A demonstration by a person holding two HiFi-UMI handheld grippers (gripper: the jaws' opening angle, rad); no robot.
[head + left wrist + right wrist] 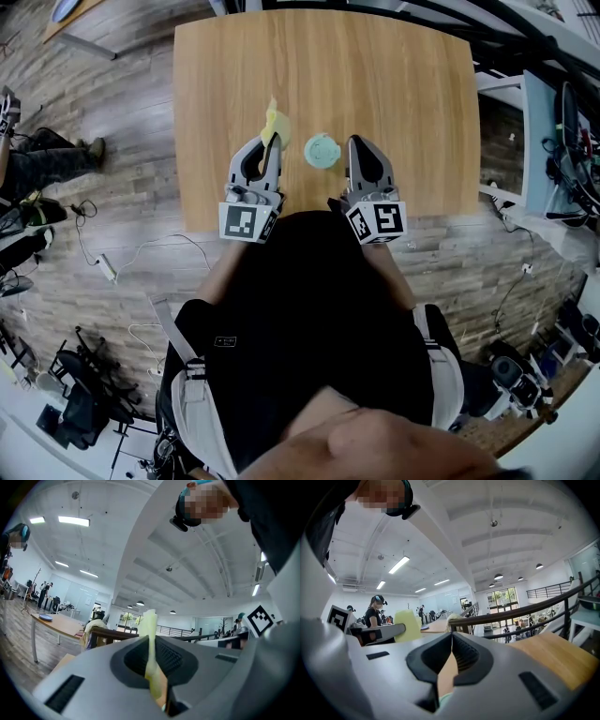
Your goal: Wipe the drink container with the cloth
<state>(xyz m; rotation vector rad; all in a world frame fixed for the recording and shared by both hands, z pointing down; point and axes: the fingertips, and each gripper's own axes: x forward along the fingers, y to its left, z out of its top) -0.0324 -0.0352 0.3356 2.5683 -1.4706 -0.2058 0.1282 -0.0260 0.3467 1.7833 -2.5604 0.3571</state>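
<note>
Your left claw (266, 142) hides the lower part of the yellow cloth (276, 120). You see only the top of the drink container (322, 150). Your torso (309, 309) covers part of the table (412, 94) at its near edge.

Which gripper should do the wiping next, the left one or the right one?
Left. The left gripper has its jaws shut on the yellow cloth, beside the round pale green drink container. The right gripper has its jaws together on nothing, so it likely suits steadying instead.
</note>
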